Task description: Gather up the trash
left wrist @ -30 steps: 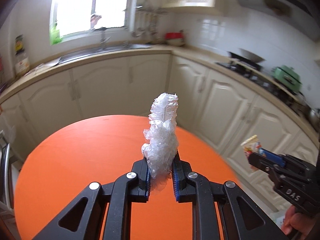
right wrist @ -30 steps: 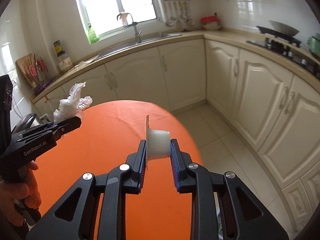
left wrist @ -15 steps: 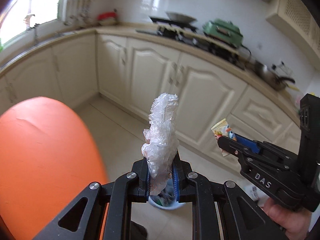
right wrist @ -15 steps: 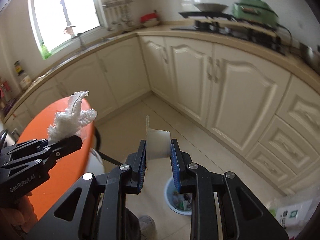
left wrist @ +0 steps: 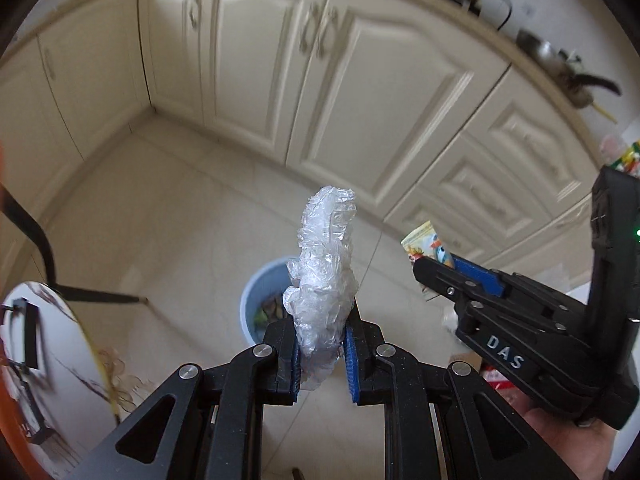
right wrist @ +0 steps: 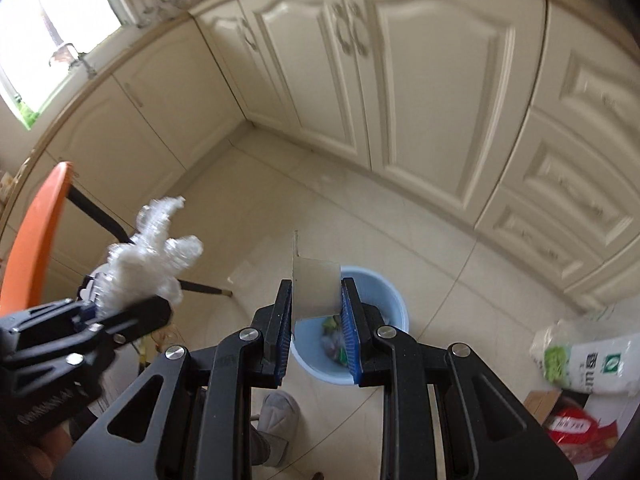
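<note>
Carrying two bits of trash over the floor bin, both grips tight.
Left gripper [left wrist: 322, 354] has its jaws nearly shut on a plastic wad [left wrist: 324, 280]; right gripper [right wrist: 316, 334] has its jaws clamped on a small cup [right wrist: 316, 294] with a printed lid. Beyond the tips sits the blue bin [right wrist: 386, 308], already holding scraps, on the tile floor. Judged best: bring each tip squarely above the rim before opening, since the light wad may cling or drift.

Soft window daylight (blurred, fisheye-bent edges)
</note>
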